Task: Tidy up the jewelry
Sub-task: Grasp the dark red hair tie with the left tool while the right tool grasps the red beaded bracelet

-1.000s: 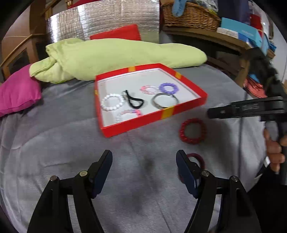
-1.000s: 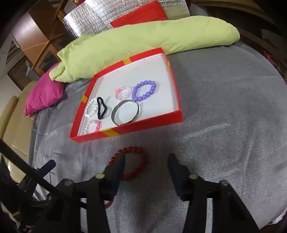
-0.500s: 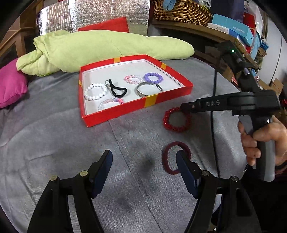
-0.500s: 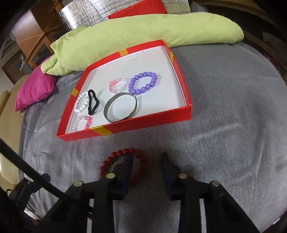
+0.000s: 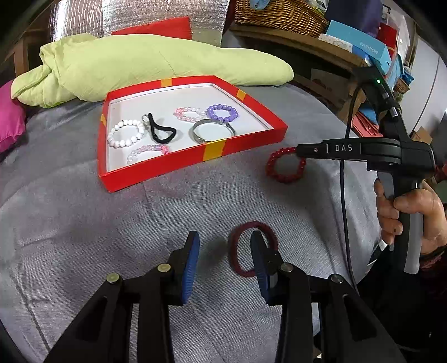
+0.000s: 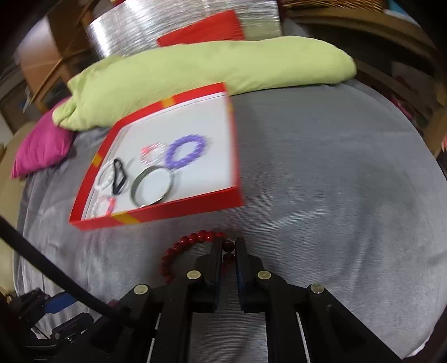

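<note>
A red tray (image 5: 156, 174) (image 6: 178, 212) on the grey cloth holds several bracelets: white, pink, purple, a metal bangle and a black hair tie. A red bead bracelet (image 5: 285, 176) (image 6: 184, 243) lies right of the tray. My right gripper (image 6: 229, 251) (image 5: 300, 150) is shut on its beads. A dark red hair band (image 5: 237, 251) lies on the cloth near me. My left gripper (image 5: 225, 251) is open, and its right finger sits over the band.
A light green pillow (image 5: 156, 61) (image 6: 212, 72) lies behind the tray, with a pink cushion (image 5: 8, 117) (image 6: 42, 148) at the left. Shelves with a wicker basket (image 5: 279, 14) and boxes stand at the back right.
My right gripper closed on the red bead bracelet. My left gripper narrowed and moved right, over the dark red hair band.
</note>
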Demonstrator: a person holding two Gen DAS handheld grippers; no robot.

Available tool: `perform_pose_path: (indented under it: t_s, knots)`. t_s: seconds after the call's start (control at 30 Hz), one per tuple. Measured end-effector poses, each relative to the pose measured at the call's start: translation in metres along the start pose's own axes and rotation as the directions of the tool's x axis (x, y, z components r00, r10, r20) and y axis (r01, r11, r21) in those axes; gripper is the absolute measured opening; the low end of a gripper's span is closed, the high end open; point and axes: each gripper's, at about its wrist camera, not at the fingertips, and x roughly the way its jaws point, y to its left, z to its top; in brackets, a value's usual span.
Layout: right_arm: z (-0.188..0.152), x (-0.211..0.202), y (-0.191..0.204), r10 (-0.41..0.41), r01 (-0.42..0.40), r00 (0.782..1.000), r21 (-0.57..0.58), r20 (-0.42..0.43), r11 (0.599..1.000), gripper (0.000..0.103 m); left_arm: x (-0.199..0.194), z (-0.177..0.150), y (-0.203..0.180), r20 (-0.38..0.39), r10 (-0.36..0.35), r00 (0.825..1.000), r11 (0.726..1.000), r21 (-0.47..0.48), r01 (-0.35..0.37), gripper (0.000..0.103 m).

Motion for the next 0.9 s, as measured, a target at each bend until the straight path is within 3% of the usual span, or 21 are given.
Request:
perform_pose_path:
  t_s: [0.07,0.13,0.7,0.77,0.83,0.9]
  knots:
    - [0.0,0.0,-0.008,-0.006,0.006,1.0,0.024,-0.008,1.0,0.01,0.002,0.0,-0.002,-0.006,-0.005,1.0,1.0,0.004,0.005,0.041]
    - [0.0,0.001,-0.015,0.0,0.001,1.0,0.045,-0.018,0.999,0.01,0.004,0.0,-0.005,-0.017,-0.007,1.0,1.0,0.016,0.007,0.049]
    - [0.002,-0.003,-0.022,0.03,-0.027,0.999,0.067,-0.039,0.997,0.01,0.025,-0.006,-0.016,-0.056,0.028,0.998,0.997,0.073,-0.024,0.051]
    - [0.002,-0.003,-0.026,0.031,-0.028,0.998,0.075,-0.045,0.997,0.011,0.026,-0.005,-0.02,-0.052,0.024,0.998,0.996,0.091,-0.02,0.048]
    - [0.001,-0.002,-0.029,0.033,-0.029,0.998,0.085,-0.051,0.996,0.011,0.028,-0.006,-0.024,-0.054,0.02,0.998,0.994,0.109,-0.014,0.037]
    - [0.001,-0.002,-0.033,0.03,-0.025,0.998,0.087,-0.059,0.996,0.011,0.03,-0.006,-0.026,-0.057,0.028,0.998,0.992,0.123,-0.021,0.035]
